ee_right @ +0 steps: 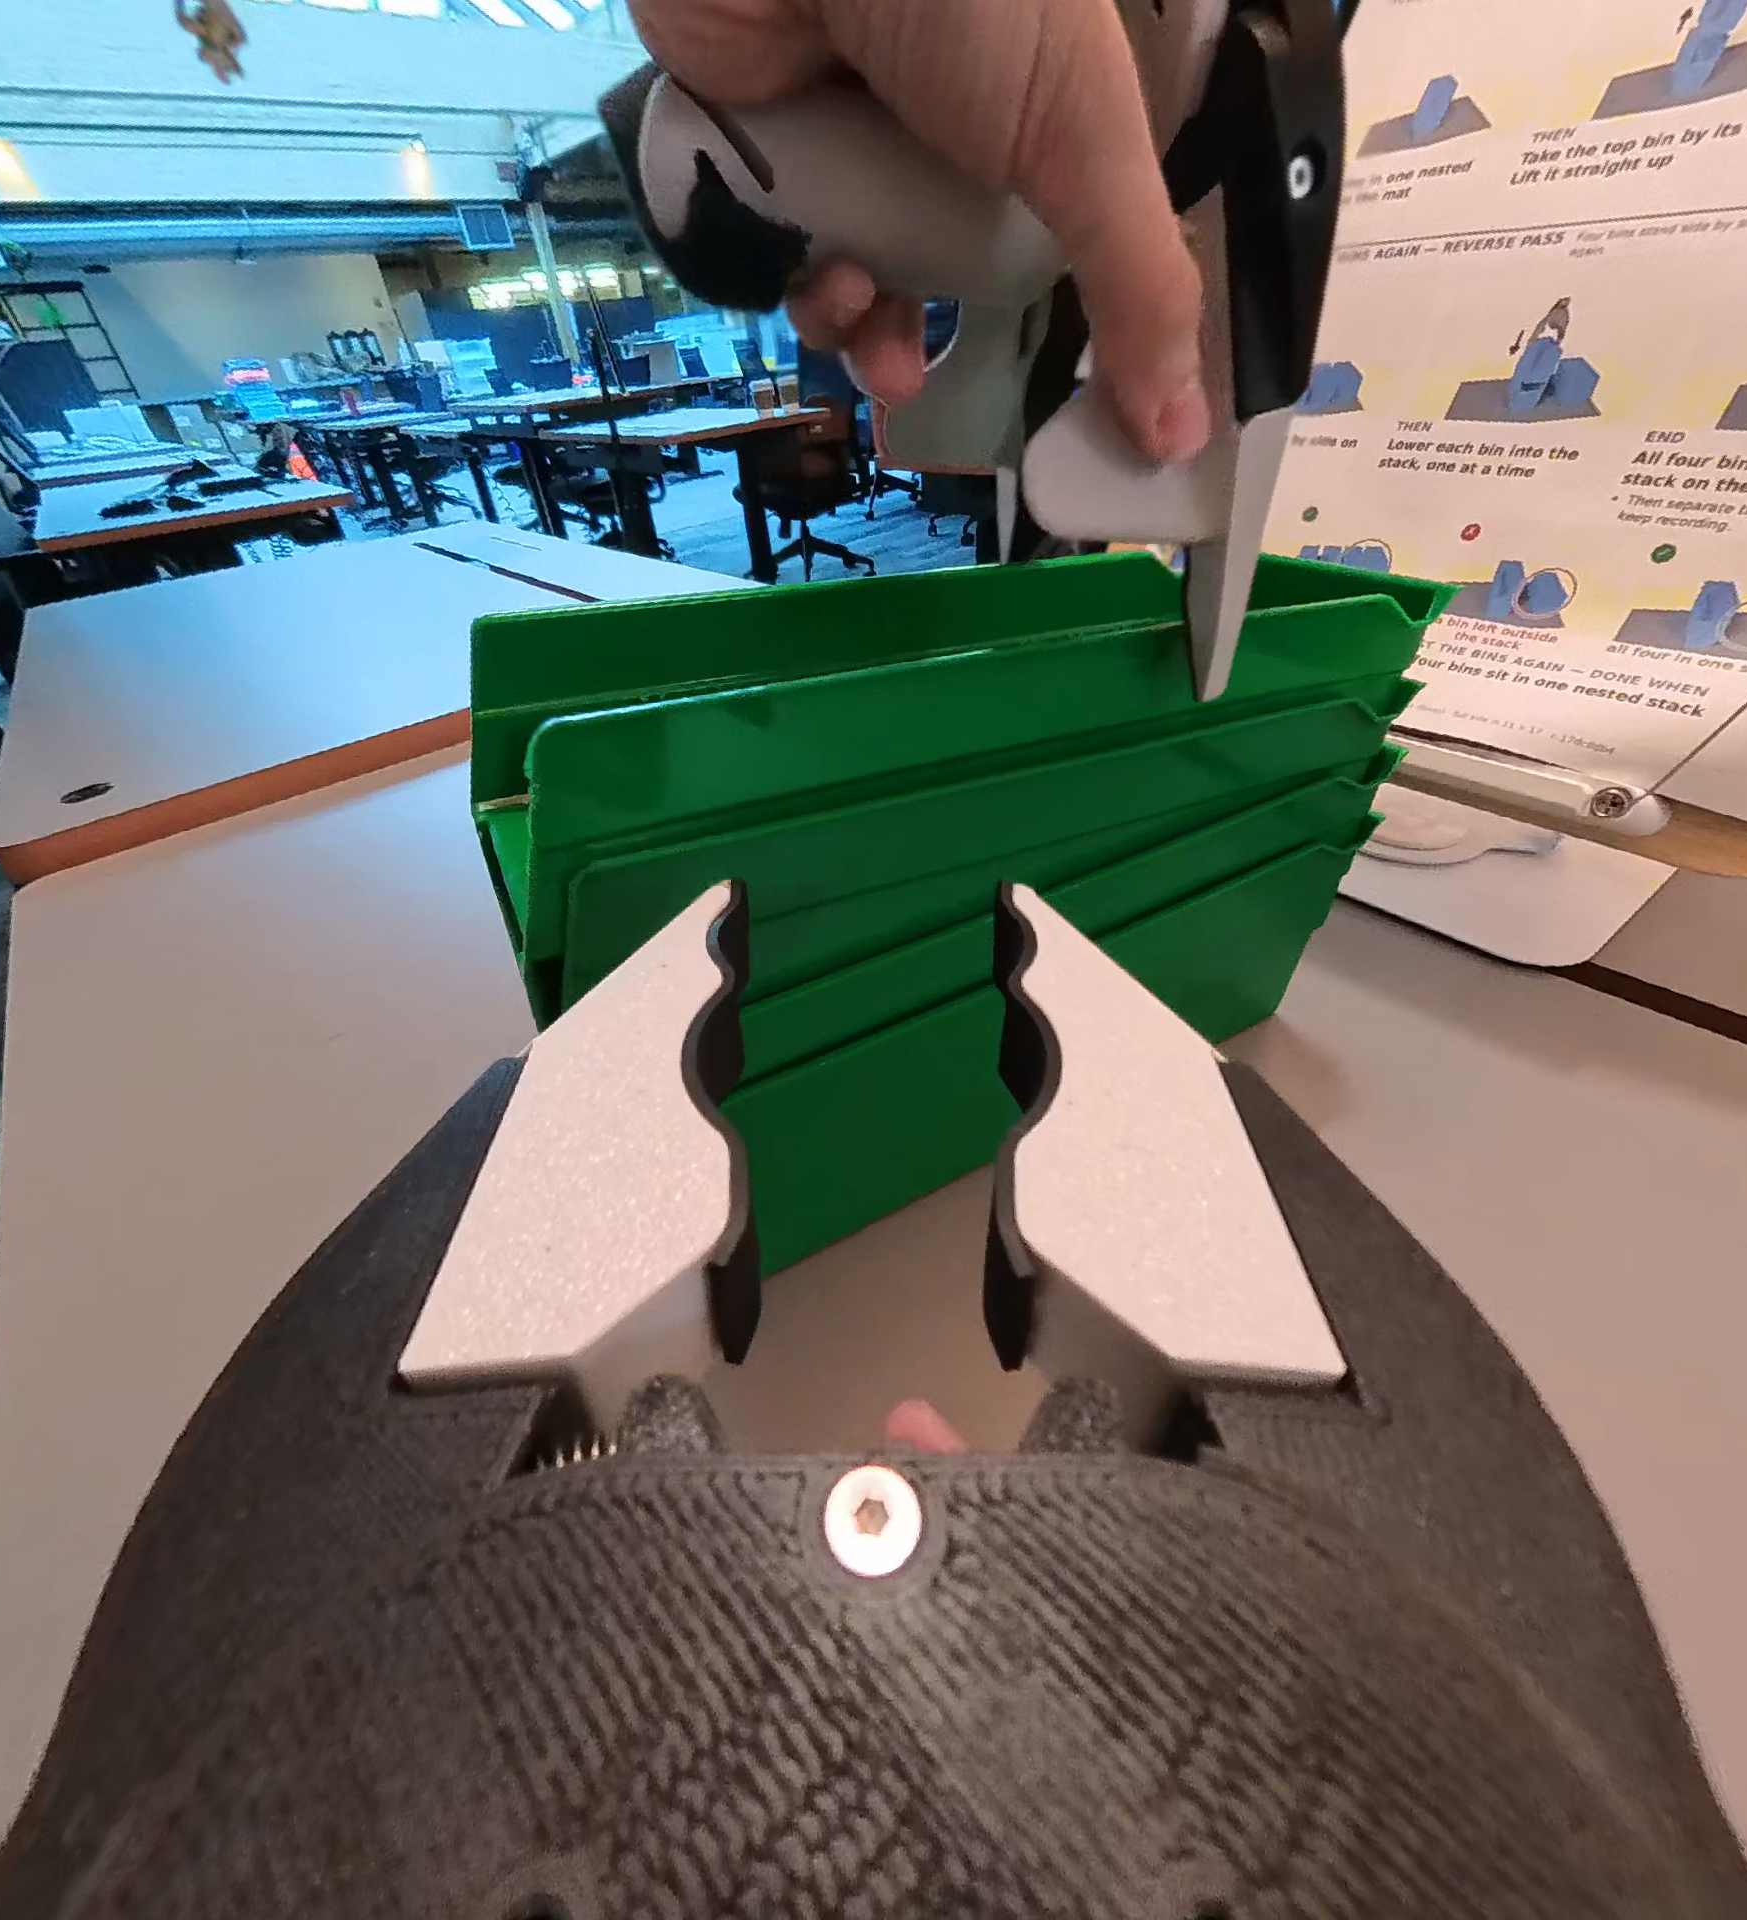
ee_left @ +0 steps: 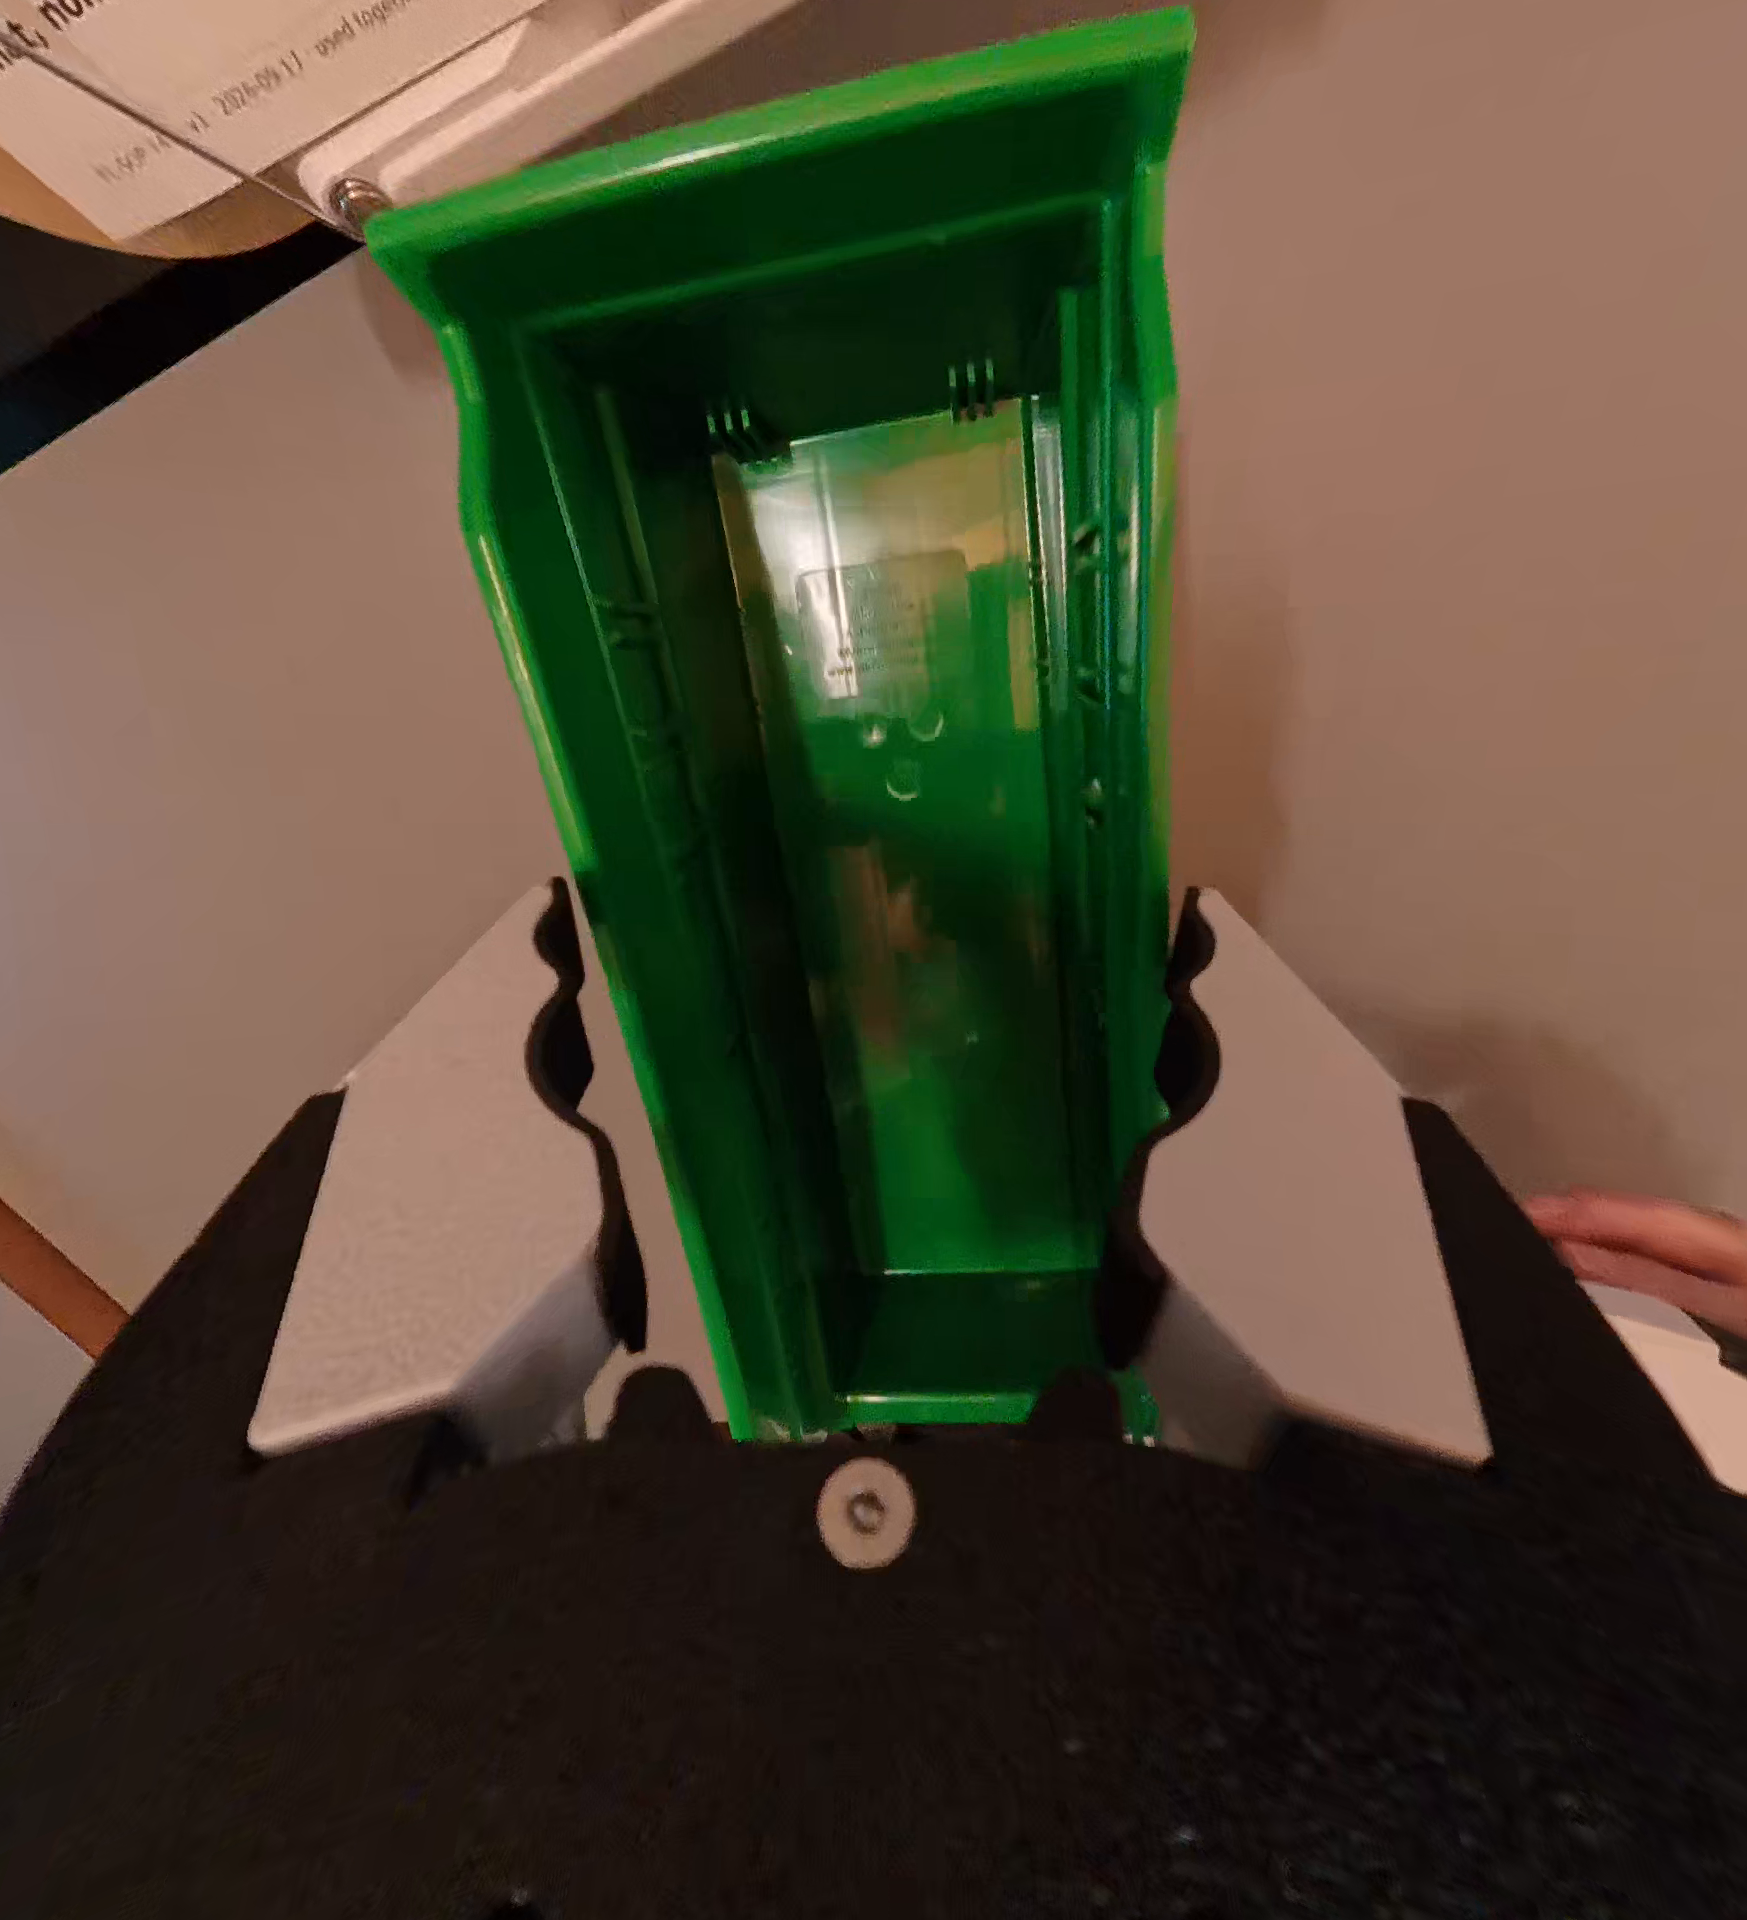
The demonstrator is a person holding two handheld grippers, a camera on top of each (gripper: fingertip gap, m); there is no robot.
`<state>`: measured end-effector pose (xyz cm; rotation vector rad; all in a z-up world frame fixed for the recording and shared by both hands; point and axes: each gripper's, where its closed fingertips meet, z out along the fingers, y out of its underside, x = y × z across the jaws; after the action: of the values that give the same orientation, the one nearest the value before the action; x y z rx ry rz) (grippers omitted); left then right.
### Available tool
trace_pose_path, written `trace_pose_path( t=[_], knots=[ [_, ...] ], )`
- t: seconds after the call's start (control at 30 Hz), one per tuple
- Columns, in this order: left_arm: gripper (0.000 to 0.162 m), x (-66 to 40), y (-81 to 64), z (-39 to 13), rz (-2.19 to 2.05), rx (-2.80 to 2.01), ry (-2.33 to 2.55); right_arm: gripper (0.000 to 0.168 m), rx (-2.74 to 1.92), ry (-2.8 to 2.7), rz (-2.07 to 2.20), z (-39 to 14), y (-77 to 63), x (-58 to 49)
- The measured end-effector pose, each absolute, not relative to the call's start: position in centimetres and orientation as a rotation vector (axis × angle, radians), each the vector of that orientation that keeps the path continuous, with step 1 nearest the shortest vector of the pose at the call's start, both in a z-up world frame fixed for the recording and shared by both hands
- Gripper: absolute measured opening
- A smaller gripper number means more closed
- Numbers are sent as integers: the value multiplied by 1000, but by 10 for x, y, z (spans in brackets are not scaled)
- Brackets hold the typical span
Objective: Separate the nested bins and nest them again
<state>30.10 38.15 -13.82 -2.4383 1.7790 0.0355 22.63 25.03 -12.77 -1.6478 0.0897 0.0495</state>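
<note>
My left gripper [ee_left: 874,1122] pinches the top green bin [ee_left: 796,644]; my right gripper [ee_right: 869,1101] waits spread beside the stack [ee_right: 952,831].

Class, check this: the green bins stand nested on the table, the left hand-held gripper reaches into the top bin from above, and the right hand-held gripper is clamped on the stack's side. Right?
Not quite. The right wrist view shows the right hand-held gripper open, short of the green bins. The left hand-held gripper does come from above, on the table.

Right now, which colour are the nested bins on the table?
Green, all of them. The nested bins show best in the right wrist view.
</note>
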Motion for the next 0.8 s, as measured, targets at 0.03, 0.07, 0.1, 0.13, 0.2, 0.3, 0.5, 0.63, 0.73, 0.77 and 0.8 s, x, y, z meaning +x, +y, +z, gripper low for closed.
trace_pose_path(
  t=[0.03,0.07,0.1,0.13,0.2,0.3,0.5,0.63,0.73,0.77,0.8],
  knots=[
    [113,303,383,-141,37,-2447,1780,45,-1649,89,52,-128,250,226],
    [114,304,383,-144,40,-2461,1781,46,-1651,87,52,-128,250,226],
    [115,305,384,-147,46,-2474,1782,46,-1653,87,49,-129,250,227],
    [113,306,385,-148,59,-2483,1785,46,-1653,88,46,-129,250,228],
    [105,305,386,-148,102,-2497,1806,46,-1653,91,51,-130,250,228],
    [94,298,386,-142,176,-2529,1854,47,-1658,97,58,-132,250,230],
    [87,292,394,-127,143,-2557,1827,47,-1652,104,69,-132,250,231],
    [87,286,399,-111,111,-2567,1791,47,-1657,100,81,-133,251,229],
    [87,280,401,-98,124,-2571,1771,47,-1662,89,82,-133,253,225],
    [87,279,401,-94,125,-2568,1765,48,-1665,84,81,-134,253,224],
    [87,278,401,-90,126,-2566,1760,48,-1669,78,81,-134,254,222]
  ],
)
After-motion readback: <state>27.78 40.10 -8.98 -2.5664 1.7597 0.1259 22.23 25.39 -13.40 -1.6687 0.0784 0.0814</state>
